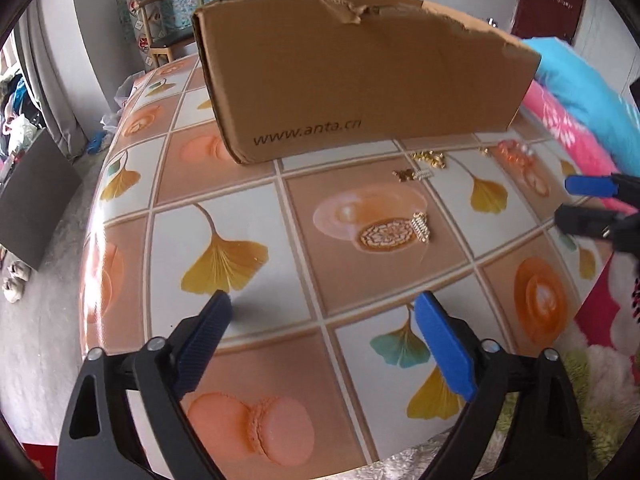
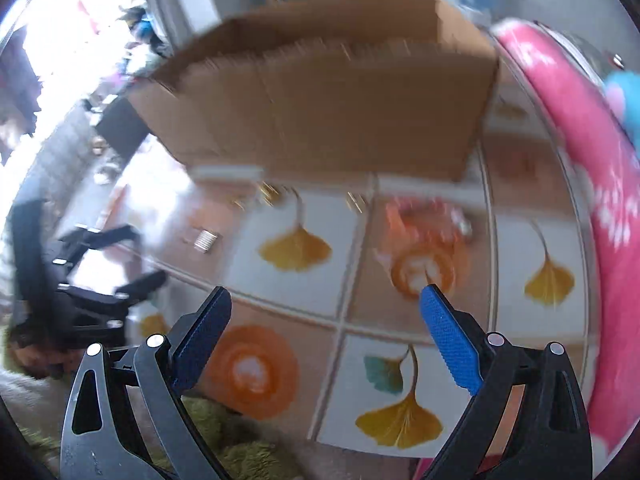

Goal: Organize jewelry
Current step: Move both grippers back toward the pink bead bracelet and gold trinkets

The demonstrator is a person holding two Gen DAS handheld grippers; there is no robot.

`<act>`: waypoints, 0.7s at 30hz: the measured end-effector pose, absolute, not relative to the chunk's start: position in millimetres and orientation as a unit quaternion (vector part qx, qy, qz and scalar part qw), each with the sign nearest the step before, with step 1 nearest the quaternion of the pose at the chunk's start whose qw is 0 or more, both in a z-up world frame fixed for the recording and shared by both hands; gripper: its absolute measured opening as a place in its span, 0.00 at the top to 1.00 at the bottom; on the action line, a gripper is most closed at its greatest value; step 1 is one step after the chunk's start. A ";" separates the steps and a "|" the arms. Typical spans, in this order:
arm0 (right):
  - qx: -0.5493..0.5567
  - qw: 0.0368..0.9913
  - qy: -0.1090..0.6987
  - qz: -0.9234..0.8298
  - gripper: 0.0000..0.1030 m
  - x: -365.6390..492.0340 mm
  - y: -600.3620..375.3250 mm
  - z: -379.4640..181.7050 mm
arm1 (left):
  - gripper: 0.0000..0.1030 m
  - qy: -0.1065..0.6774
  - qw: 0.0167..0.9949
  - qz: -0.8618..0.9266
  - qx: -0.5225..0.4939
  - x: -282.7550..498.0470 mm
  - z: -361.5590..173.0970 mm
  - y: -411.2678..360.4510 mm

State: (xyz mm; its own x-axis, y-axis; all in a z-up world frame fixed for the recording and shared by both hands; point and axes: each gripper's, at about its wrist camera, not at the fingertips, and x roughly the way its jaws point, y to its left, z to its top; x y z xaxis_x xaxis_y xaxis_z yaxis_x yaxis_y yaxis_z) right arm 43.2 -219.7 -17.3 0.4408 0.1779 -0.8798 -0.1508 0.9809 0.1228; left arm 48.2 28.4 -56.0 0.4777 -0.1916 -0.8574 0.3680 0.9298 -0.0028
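Note:
Several jewelry pieces lie on the patterned tablecloth point(image 1: 224, 208). An oval gold brooch point(image 1: 385, 236) rests beside a rhinestone piece point(image 1: 421, 227). Farther back are a small gold ornament point(image 1: 405, 175), a cluster of gold bits point(image 1: 430, 157) and orange beads point(image 1: 516, 153). My left gripper point(image 1: 324, 305) hangs open over the near table, nothing between its fingers. My right gripper point(image 1: 582, 203) comes in from the right edge. In the blurred right wrist view the right gripper point(image 2: 326, 298) is open and empty, with the beads point(image 2: 424, 216), gold bits point(image 2: 272, 196) and rhinestone piece point(image 2: 206, 240) ahead.
A brown cardboard box point(image 1: 360, 72) stands at the back of the table, its top open in the right wrist view point(image 2: 320, 108). A pink and blue blanket point(image 1: 568, 128) borders the right side. A chair point(image 1: 168, 20) stands behind; the floor drops off at left.

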 end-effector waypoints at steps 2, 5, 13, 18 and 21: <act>0.004 0.851 0.521 0.067 0.12 38.1 -219.5 -25.8 | 0.05 0.483 0.855 -0.162 0.097 46.1 -57.7 27.6; -0.003 0.850 0.524 0.054 0.12 38.5 -215.5 -35.0 | 0.05 0.479 0.857 -0.163 0.094 44.0 -58.3 30.0; -0.028 0.845 0.532 0.045 0.08 54.4 -200.7 -55.4 | 0.05 0.484 0.852 -0.170 0.102 44.9 -57.8 30.1; -0.028 0.837 0.545 0.047 0.08 81.3 -204.8 -57.5 | 0.05 0.491 0.849 -0.167 0.102 46.3 -57.6 29.1; -0.028 0.836 0.547 0.047 0.08 92.0 -208.9 -59.3 | 0.05 0.490 0.850 -0.168 0.102 45.5 -57.6 29.3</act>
State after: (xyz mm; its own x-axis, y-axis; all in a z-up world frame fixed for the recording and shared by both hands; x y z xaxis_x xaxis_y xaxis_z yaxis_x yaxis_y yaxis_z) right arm 92.0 -208.9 -59.3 0.3982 0.0480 -0.9161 -0.1088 0.9940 0.0048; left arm 45.5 29.3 -57.6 0.4642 -0.1856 -0.8660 0.3850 0.9229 0.0086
